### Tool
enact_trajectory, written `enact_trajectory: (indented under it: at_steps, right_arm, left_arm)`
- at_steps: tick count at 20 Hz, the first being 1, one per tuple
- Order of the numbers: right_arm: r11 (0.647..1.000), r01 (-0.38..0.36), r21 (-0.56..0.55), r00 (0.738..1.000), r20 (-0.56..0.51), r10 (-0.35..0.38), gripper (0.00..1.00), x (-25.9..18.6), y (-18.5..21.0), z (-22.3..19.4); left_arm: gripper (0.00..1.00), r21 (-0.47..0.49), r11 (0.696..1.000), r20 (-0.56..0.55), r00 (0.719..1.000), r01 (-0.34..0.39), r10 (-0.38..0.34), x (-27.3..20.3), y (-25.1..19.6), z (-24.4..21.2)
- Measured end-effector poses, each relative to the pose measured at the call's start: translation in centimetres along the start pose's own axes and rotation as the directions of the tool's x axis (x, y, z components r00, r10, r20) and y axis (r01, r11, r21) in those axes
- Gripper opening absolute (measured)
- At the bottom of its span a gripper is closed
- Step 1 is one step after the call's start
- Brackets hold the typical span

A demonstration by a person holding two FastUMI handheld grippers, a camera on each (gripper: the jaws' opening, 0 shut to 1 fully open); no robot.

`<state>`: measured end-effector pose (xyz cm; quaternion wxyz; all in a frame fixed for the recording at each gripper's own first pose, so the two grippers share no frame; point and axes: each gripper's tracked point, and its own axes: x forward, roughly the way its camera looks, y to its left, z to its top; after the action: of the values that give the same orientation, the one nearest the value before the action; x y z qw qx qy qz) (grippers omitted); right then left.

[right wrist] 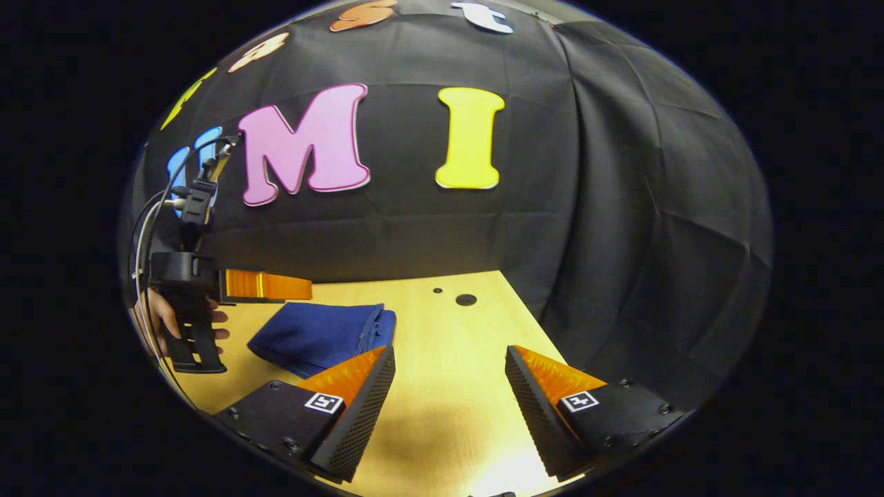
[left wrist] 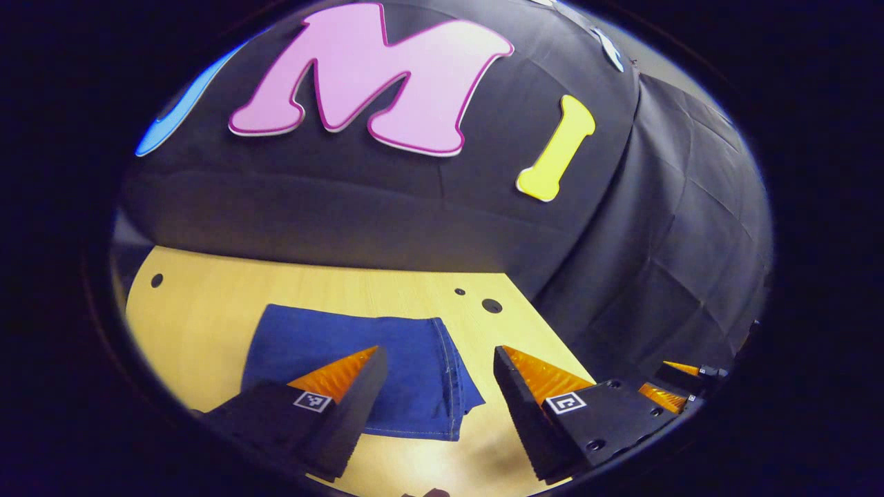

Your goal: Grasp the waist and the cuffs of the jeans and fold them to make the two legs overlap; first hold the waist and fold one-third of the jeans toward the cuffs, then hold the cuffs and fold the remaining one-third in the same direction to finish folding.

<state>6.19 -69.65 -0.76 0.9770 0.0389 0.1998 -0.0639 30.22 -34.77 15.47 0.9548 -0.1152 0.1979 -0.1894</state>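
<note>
The blue jeans [left wrist: 407,359] lie folded into a compact stack on the wooden table [left wrist: 200,310], with layered edges along the right side. My left gripper [left wrist: 436,369] hovers open above the stack's near right part, nothing between its fingers. In the right gripper view the folded jeans [right wrist: 314,335] rest at the left. My right gripper [right wrist: 450,369] is open over bare table to the right of them, holding nothing. The left gripper [right wrist: 293,285], held by a hand [right wrist: 160,319], floats above the jeans' left side.
Black cloth [left wrist: 663,262] walls the booth behind and to the right of the table. Small round holes [left wrist: 492,305] mark the tabletop near its far right corner, and another hole [left wrist: 157,280] sits at the far left. The right gripper's fingertips [left wrist: 680,369] show at the lower right.
</note>
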Motion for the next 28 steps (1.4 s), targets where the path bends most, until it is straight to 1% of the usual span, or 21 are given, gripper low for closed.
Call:
enact_trajectory:
  at_steps: [2,4,7,9,11,12,14,16,18,19,22,25,27,28]
  right_arm:
    - [1.000,-0.029,-0.006,0.999,0.030,0.029,0.97,-1.4,2.3,1.7]
    - [0.999,-0.049,-0.013,0.996,0.069,0.050,0.97,-3.0,4.5,3.5]
    - [0.996,-0.085,-0.037,0.989,0.121,0.089,0.97,-5.4,8.0,6.3]
    - [0.992,-0.107,-0.062,0.981,0.158,0.116,0.97,-7.3,10.1,8.2]
    - [0.989,-0.135,-0.068,0.969,0.199,0.146,0.97,-9.4,12.2,10.0]
    - [0.987,-0.145,-0.071,0.964,0.215,0.157,0.97,-10.5,13.2,10.7]
    - [0.985,-0.149,-0.084,0.958,0.234,0.165,0.97,-12.8,14.3,11.5]
    - [0.984,-0.158,-0.089,0.953,0.248,0.175,0.96,-14.9,15.1,11.9]
    - [0.984,-0.151,-0.091,0.947,0.272,0.171,0.96,-17.1,15.5,12.1]
    - [0.985,-0.141,-0.097,0.942,0.294,0.164,0.97,-18.1,15.3,12.2]
    - [0.985,-0.143,-0.097,0.931,0.324,0.167,0.97,-20.6,15.4,11.7]
    - [0.983,-0.165,-0.077,0.929,0.322,0.181,0.97,-21.4,15.3,10.9]
    - [0.978,-0.195,-0.072,0.930,0.304,0.208,0.97,-21.2,15.3,10.9]
    - [0.976,-0.201,-0.085,0.927,0.307,0.218,0.97,-21.1,15.1,11.1]
  left_arm:
    - [0.97,0.027,0.999,0.072,0.997,-0.041,0.039,-4.8,2.2,1.7]
    - [0.97,0.071,0.991,0.134,0.986,-0.111,0.101,-10.1,4.5,3.2]
    - [0.97,0.109,0.972,0.218,0.959,-0.208,0.181,-16.9,6.8,5.0]
    - [0.97,0.109,0.961,0.287,0.934,-0.253,0.213,-21.3,7.6,6.4]
    - [0.97,0.095,0.956,0.333,0.914,-0.279,0.233,-25.3,8.0,7.2]
    - [0.97,0.085,0.957,0.342,0.910,-0.278,0.234,-27.4,8.0,7.4]
    - [0.97,0.060,0.957,0.376,0.894,-0.284,0.242,-31.7,8.1,7.1]
    - [0.96,0.054,0.951,0.399,0.880,-0.303,0.258,-34.7,8.4,6.7]
    - [0.96,0.054,0.946,0.414,0.869,-0.321,0.271,-37.0,8.4,6.0]
    - [0.96,0.048,0.945,0.420,0.865,-0.325,0.276,-37.8,8.3,5.4]
    - [0.96,0.017,0.942,0.439,0.849,-0.335,0.294,-40.2,8.0,4.1]
    - [0.96,-0.026,0.942,0.467,0.829,-0.334,0.307,-41.4,7.5,3.6]
    - [0.96,-0.030,0.941,0.487,0.817,-0.338,0.309,-41.7,7.2,4.1]
    - [0.96,-0.023,0.940,0.486,0.817,-0.342,0.309,-41.7,7.2,4.1]
